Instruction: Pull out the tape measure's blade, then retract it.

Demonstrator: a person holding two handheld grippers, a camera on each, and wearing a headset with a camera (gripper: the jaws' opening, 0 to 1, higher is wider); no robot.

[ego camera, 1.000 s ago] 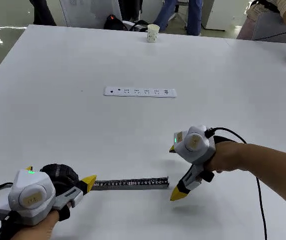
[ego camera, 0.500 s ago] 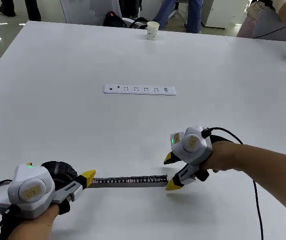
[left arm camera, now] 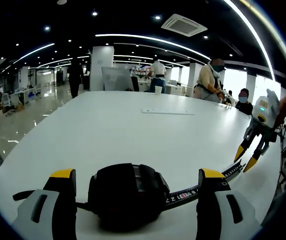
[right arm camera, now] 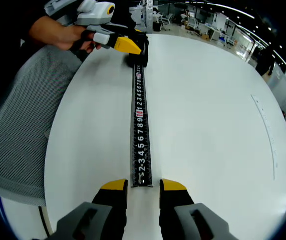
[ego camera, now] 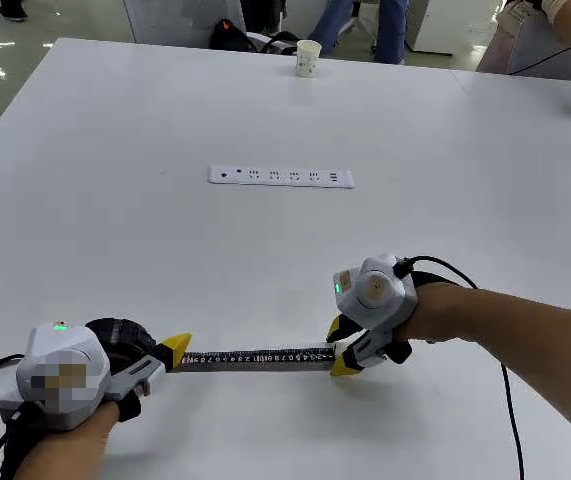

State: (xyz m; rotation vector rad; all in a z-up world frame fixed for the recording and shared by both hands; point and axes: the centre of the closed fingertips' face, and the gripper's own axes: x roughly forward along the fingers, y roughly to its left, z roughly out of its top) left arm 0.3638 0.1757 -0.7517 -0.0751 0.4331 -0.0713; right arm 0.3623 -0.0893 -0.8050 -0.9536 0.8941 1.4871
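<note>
1. Vs earlier head frames: R gripper (ego camera: 339,347) has dropped onto the blade (ego camera: 255,357) tip; before, it hung just off it. Blade length & case (ego camera: 115,338) pos look unchanged.
2. Head view: blade lies flat on white table (ego camera: 265,250), long axis left-right, case at L end, free end at R. L gripper (ego camera: 125,350) sits at case, R gripper at free end. Power strip (ego camera: 280,178) well apart, further back.
3. L gripper view: jaws wide, one each side of case. Small gaps show, can't tell if clamped. Blade exits R twd other gripper.
4. R gripper view: jaws narrow, straddling blade tip across its width. Slim gap each side, so not pinched yet. Blade runs straight ahead from tips to case.
5. Judgement: pull axis = blade axis. R gripper is nearer the tip, so it prob needs to close, then draw away from case.
</note>
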